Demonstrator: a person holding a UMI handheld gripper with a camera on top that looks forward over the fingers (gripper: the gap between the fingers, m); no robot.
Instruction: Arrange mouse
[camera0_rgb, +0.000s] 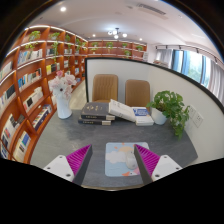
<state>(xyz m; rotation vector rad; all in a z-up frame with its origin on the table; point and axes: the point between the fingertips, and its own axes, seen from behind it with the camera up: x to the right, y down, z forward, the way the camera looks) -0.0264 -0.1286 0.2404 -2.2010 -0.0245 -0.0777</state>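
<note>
Bookshelves (35, 80) line the wall to the side of the grey table (170, 145). Two chairs (105, 87) stand behind it. On the tabletop: potted plant (170, 105), stacked books (100, 112), and a light mouse pad (122, 158) between the spread fingers of the gripper (112, 163), which holds nothing. No mouse is discernible.
</note>
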